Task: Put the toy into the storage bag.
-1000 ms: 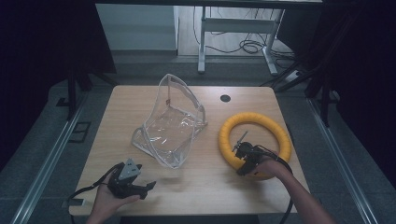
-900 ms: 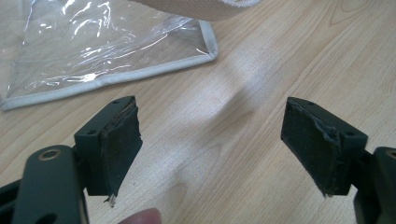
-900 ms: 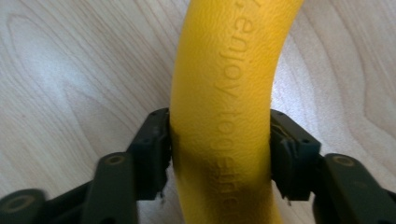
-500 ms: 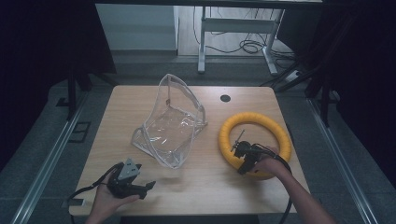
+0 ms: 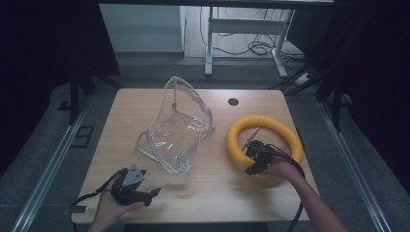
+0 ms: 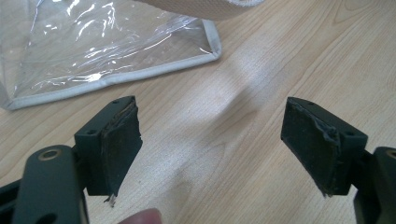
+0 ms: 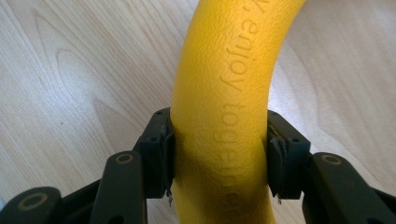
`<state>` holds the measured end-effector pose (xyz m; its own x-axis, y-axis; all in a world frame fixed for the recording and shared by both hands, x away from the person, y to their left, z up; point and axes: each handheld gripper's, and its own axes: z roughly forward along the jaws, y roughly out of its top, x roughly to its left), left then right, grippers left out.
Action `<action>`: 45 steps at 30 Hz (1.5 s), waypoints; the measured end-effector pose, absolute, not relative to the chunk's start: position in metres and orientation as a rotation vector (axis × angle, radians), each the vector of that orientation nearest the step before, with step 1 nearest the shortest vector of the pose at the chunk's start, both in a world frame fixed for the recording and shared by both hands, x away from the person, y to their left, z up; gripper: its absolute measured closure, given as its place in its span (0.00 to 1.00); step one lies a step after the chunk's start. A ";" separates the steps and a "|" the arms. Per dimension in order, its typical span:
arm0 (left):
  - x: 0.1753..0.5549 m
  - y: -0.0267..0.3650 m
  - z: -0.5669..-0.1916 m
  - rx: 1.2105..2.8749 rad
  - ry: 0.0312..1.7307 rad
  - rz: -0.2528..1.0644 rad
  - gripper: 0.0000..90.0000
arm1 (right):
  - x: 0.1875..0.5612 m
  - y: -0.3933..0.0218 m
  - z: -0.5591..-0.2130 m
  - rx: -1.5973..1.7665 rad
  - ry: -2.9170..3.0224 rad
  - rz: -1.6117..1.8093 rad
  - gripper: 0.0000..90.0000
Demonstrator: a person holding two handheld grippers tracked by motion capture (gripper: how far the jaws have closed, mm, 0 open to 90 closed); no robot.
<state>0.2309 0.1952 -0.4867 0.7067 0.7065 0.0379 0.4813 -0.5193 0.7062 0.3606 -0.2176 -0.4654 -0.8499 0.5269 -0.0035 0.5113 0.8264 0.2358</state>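
Yellow foam ring (image 5: 265, 145) lies flat on the right half of the wooden table (image 5: 145, 106), and the right gripper (image 5: 255, 159) has it clamped at its near-left arc. In the right gripper view both black jaws press against the sides of the tube, which carries raised lettering along its skin. The person's right hand (image 5: 280, 170) comes in from the near edge behind that tool.

To the left of the ring, well apart from it, sits a clear plastic bag (image 5: 176, 128) with pale piping, its far side standing up and its near part spread on the wood.

At the near-left corner the left gripper (image 5: 153, 192) rests low over the table in the left hand (image 5: 112, 208), jaws spread wide with nothing between them; bare wood shows in the gap, and the bag's piped edge lies just beyond it.
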 end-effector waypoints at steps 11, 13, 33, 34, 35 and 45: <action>0.231 0.195 -0.487 2.221 0.900 0.420 0.22 | 0.350 -0.218 -0.429 0.808 2.858 0.573 0.56; 0.231 0.195 -0.487 2.220 0.900 0.419 0.22 | 0.349 -0.219 -0.421 0.811 2.844 0.638 0.56; 0.230 0.196 -0.486 2.210 0.903 0.423 0.22 | 0.337 -0.223 -0.374 0.772 2.700 1.098 0.56; 0.230 0.196 -0.486 2.210 0.902 0.423 0.22 | 0.336 -0.223 -0.372 0.767 2.682 1.131 0.56; 0.231 0.196 -0.486 2.218 0.898 0.423 0.22 | 0.336 -0.223 -0.371 0.765 2.678 1.147 0.56; 0.230 0.196 -0.486 2.217 0.901 0.423 0.22 | 0.335 -0.222 -0.365 0.754 2.627 1.310 0.56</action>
